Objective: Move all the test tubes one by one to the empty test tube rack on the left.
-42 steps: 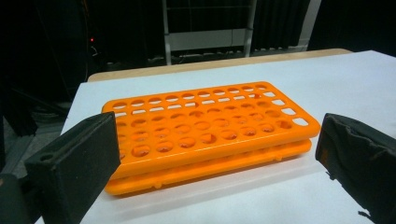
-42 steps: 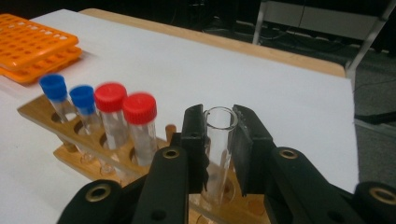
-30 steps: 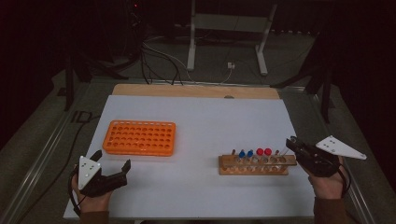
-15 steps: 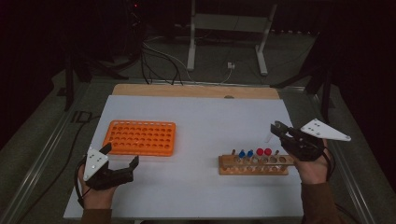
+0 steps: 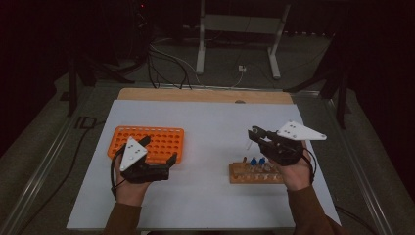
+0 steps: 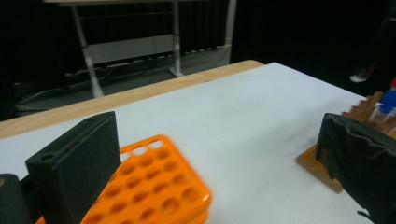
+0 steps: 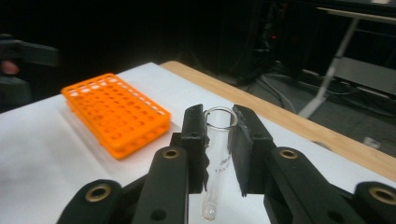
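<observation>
My right gripper (image 5: 253, 134) is shut on a clear, empty glass test tube (image 5: 249, 143), held a little above the white mat just beyond the wooden rack (image 5: 254, 172). In the right gripper view the test tube (image 7: 217, 158) hangs upright between the pads, with its open rim at the jaw tips of the right gripper (image 7: 219, 121). Blue-capped tubes (image 5: 258, 161) stand in the wooden rack. My left gripper (image 5: 159, 155) is open with nothing in it, at the near right corner of the orange rack (image 5: 147, 142). The left gripper view has the orange rack (image 6: 149, 186) between the wide jaws.
A white mat (image 5: 210, 117) covers the wooden table (image 5: 205, 95). The wooden rack (image 6: 322, 163) sits at the right of the left gripper view. Metal stand legs (image 5: 200, 49) and cables lie on the floor beyond the table.
Both hands have moved away from the table's near edge and toward the middle. The right one carried the tube left, over the wooden rack. The left one came up to the orange rack's corner.
</observation>
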Motion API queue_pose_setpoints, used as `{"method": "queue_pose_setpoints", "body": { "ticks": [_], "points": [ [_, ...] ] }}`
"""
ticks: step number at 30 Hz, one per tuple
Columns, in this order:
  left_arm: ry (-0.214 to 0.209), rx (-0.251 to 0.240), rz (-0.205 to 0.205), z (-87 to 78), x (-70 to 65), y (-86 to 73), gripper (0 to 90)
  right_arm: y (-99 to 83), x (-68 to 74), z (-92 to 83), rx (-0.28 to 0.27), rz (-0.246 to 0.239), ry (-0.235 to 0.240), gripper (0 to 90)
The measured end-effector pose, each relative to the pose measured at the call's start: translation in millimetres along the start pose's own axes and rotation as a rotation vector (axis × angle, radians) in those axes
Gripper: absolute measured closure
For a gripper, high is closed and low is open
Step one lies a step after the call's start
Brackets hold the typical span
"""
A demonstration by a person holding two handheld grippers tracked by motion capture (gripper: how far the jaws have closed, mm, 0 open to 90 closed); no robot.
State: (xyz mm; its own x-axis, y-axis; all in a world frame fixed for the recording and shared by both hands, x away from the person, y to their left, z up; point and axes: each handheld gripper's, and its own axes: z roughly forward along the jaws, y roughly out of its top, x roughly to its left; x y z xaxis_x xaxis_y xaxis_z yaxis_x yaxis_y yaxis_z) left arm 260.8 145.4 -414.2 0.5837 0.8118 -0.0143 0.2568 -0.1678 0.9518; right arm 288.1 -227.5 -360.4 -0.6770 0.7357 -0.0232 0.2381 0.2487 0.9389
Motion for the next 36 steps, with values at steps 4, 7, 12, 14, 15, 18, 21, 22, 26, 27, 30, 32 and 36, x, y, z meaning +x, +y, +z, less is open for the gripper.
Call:
{"method": "queue_pose_setpoints", "body": {
  "ticks": [4, 7, 12, 14, 15, 18, 21, 22, 26, 27, 30, 32, 36],
  "points": [
    [-0.028, 0.006, 0.011, 12.8, -9.9, 3.7, 3.4, 2.6, 10.9, 10.9, -0.002, -0.003, 0.038, 76.4],
    [-0.060, 0.011, 0.013, 26.0, -19.5, 5.3, 4.9, 4.6, 17.7, 17.4, 0.002, -0.005, 0.060, 76.3],
    [-0.115, 0.020, 0.027, 45.8, -37.0, 10.5, 6.9, 5.1, 26.4, 27.3, 0.007, -0.002, 0.097, 76.3],
    [-0.123, 0.019, 0.029, 48.0, -39.5, 11.7, 7.6, 4.2, 29.1, 31.0, 0.010, -0.004, 0.105, 76.4],
    [-0.134, 0.017, 0.031, 50.1, -41.8, 13.0, 8.2, 3.7, 30.1, 32.8, 0.012, -0.005, 0.110, 76.4],
    [-0.158, 0.016, 0.038, 56.2, -48.5, 16.1, 10.5, 2.6, 32.1, 36.1, 0.018, -0.001, 0.117, 76.4],
    [-0.182, 0.021, 0.042, 62.4, -54.8, 17.8, 13.3, 0.7, 35.8, 41.3, 0.024, 0.005, 0.135, 76.4],
    [-0.190, 0.023, 0.046, 64.5, -57.0, 18.2, 14.2, 0.4, 36.8, 42.5, 0.024, 0.004, 0.136, 76.4],
    [-0.215, 0.046, 0.074, 71.7, -67.8, 18.5, 17.1, -0.4, 39.1, 45.6, 0.030, 0.004, 0.147, 76.4],
    [-0.225, 0.045, 0.079, 74.1, -71.7, 18.1, 24.5, -1.3, 40.6, 47.6, 0.034, 0.006, 0.156, 76.3],
    [-0.237, 0.039, 0.077, 76.1, -72.9, 18.0, 39.8, -2.4, 42.1, 49.6, 0.039, 0.010, 0.166, 76.4],
    [-0.250, 0.034, 0.076, 77.3, -73.6, 18.0, 44.7, -3.8, 43.3, 51.2, 0.043, 0.011, 0.172, 76.4],
    [-0.267, 0.047, 0.080, 79.7, -74.2, 17.2, 65.0, -5.5, 44.4, 53.0, 0.049, 0.013, 0.180, 76.3]
  ]
}}
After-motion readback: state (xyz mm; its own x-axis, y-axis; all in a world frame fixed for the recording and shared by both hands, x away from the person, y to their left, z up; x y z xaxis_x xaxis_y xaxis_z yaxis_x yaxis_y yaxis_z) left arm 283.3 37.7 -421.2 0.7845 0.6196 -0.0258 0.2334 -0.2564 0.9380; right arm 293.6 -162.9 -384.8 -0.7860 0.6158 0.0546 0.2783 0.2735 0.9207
